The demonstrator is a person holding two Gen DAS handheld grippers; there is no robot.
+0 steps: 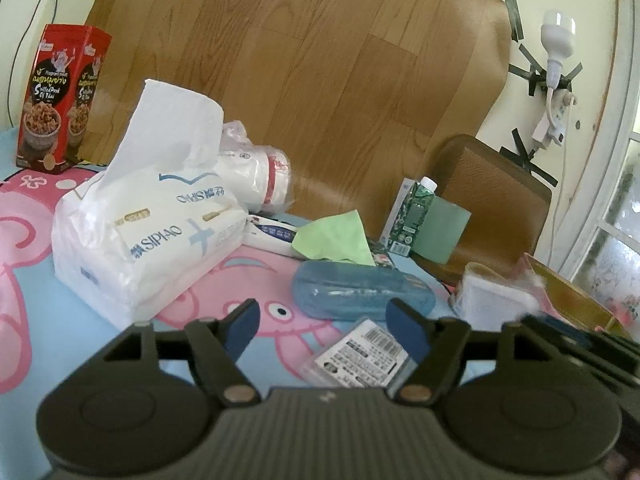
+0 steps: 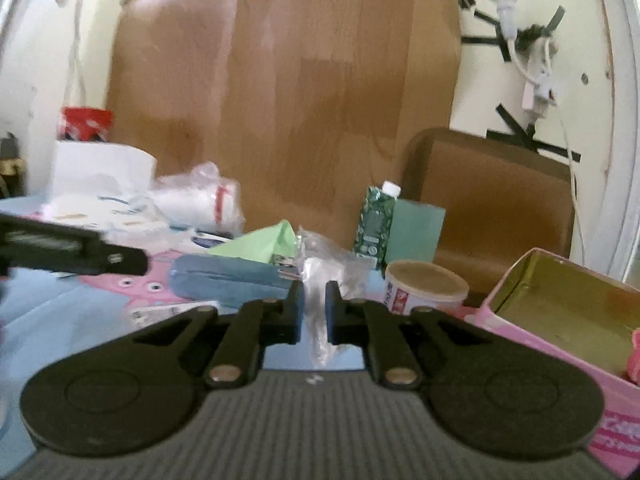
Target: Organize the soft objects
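— See the right tool point(image 2: 312, 312)? Its jaws are pinched tight on that clear crinkly plastic bag point(image 2: 324, 276), with only a thin fold between the pads.

— That's my worry. The film is slippery, so I reckon it could slide free if it gets swung towards the pink box point(image 2: 560, 308) at three o'clock.

— The paper cup point(image 2: 426, 286) sits just beside the bag, at about two o'clock from the tool. A trailing corner of plastic might tip it.

— And the left tool point(image 1: 324, 330)?

— Half open, gripping nothing. It hangs over the cartoon-print surface point(image 1: 48, 320), with the blue glasses case point(image 1: 362, 292) at twelve o'clock just past its tips and a labelled packet point(image 1: 360, 354) under its right finger.

— The big tissue pack point(image 1: 148, 232) lies at ten o'clock from it, one sheet standing up loose. A careless sweep might snag that sheet and drag the whole pack along.

— Or nudge the green cloth point(image 1: 336, 236) behind the case.
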